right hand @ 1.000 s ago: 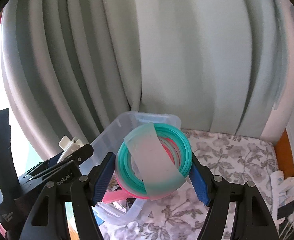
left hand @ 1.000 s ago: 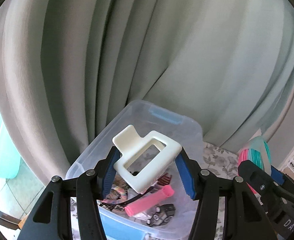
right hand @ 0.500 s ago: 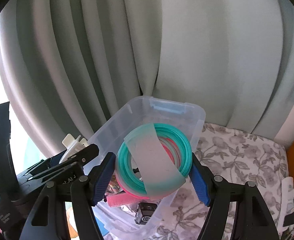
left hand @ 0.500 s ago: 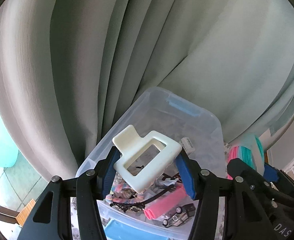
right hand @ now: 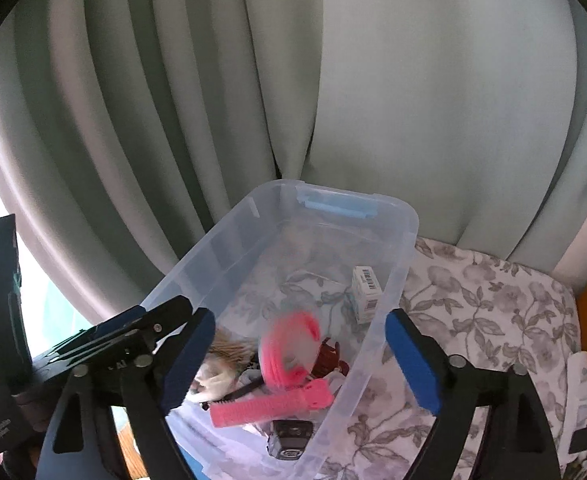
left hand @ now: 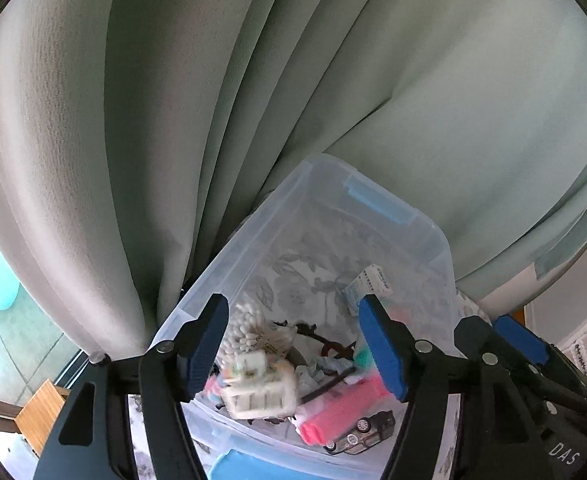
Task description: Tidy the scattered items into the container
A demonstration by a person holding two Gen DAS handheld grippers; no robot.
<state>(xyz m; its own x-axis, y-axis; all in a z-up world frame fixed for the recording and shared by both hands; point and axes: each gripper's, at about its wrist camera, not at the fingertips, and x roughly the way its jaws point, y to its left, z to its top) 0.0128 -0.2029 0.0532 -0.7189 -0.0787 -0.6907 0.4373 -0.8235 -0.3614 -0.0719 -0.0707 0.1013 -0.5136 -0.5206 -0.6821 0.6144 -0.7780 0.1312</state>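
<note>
Both my tools hang spread apart and empty over the clear bin (right hand: pixel 389 216): left tool (left hand: pixel 293 348), right tool (right hand: pixel 299 360), white frame (left hand: pixel 259 394) and pink rings (right hand: pixel 289 354) inside.

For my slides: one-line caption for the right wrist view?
Open right gripper above clear bin as pink ring bundle drops in.

white holder (left hand: pixel 259 392) motion-blurred, pink ring coil (right hand: pixel 289 354) blurred, toy car (right hand: pixel 289 442) partly hidden
</note>
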